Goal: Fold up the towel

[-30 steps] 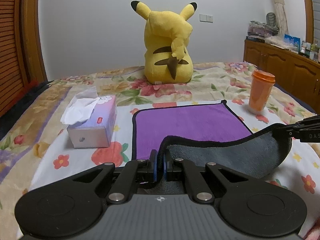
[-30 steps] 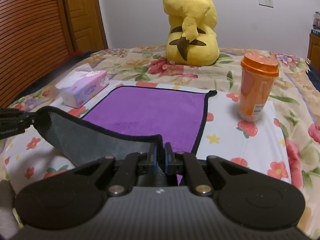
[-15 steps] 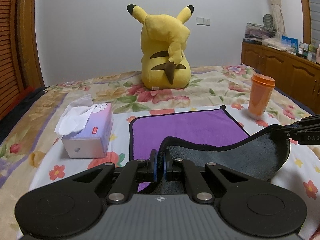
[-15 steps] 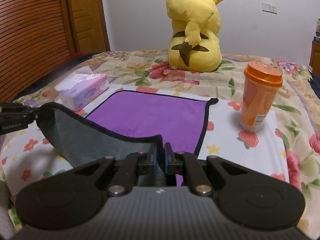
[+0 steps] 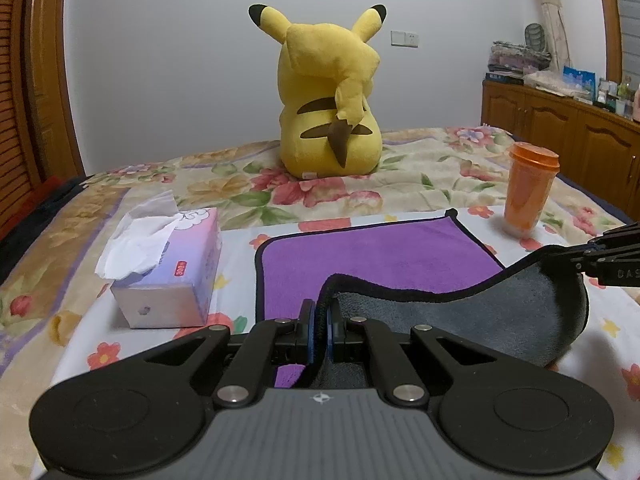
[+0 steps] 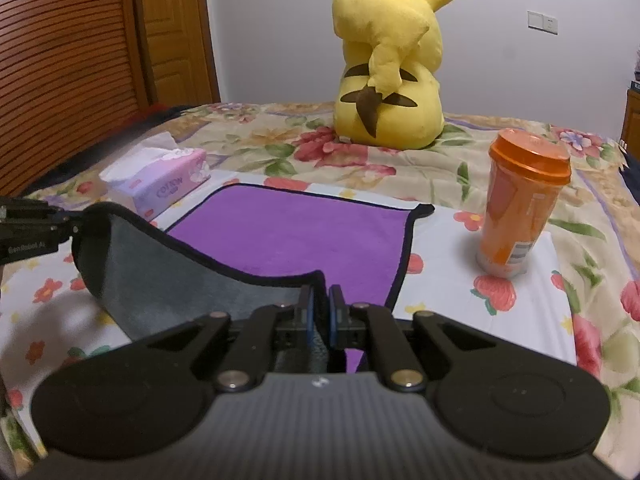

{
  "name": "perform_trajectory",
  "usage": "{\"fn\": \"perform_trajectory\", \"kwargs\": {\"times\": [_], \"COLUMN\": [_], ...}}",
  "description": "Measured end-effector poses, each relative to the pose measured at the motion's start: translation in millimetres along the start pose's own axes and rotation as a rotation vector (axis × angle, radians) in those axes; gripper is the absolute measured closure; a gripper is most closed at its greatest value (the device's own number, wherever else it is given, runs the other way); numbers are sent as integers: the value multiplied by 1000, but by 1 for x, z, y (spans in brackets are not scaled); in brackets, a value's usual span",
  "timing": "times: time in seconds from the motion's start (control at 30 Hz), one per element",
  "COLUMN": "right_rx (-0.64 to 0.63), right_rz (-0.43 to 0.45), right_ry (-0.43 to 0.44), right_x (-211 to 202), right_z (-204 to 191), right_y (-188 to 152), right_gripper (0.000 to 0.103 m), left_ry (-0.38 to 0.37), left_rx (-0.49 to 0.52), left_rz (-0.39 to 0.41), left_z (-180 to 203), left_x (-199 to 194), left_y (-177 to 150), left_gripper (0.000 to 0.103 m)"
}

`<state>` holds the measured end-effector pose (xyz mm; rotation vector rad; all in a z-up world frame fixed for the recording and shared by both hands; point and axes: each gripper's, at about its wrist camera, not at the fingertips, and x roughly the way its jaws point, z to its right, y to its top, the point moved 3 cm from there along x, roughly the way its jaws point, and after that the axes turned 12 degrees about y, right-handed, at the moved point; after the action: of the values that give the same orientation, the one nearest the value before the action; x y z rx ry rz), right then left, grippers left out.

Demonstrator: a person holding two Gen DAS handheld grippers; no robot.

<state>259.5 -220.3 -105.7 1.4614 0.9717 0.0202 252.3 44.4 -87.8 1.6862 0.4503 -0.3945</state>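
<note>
Mid-fold on the flowered bedspread [image 5: 432, 168]: I have the left gripper [image 5: 320, 326] and the right gripper [image 6: 320, 312] each clenched on a near corner of the towel [image 5: 376, 256], raised so its grey fleecy underside sags between them. The purple plush face, edged in black piping, lies flat this side of the yellow plush toy [image 5: 330, 92], between the soft tissue box [image 5: 168, 268] and the smooth orange lidded cup [image 5: 528, 190]. Next, I judge, both corners must travel toward the toy, level, onto the far edge
</note>
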Motion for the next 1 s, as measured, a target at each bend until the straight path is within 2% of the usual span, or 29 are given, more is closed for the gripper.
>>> {"fn": "perform_trajectory", "kwargs": {"times": [0.37,1.0], "right_rx": [-4,-81], "right_rz": [42,44], "right_ry": [-11,-41], "right_x": [7,31], "right_z": [12,21], "right_y": [4,14], "right_gripper": [95,95], "left_ry": [-22,-16], "left_rx": [-30,-40], "left_rz": [12,36], "left_z": [-1,-7], "left_x": [6,31], "left_y": [8,25], "left_gripper": [94,94]}}
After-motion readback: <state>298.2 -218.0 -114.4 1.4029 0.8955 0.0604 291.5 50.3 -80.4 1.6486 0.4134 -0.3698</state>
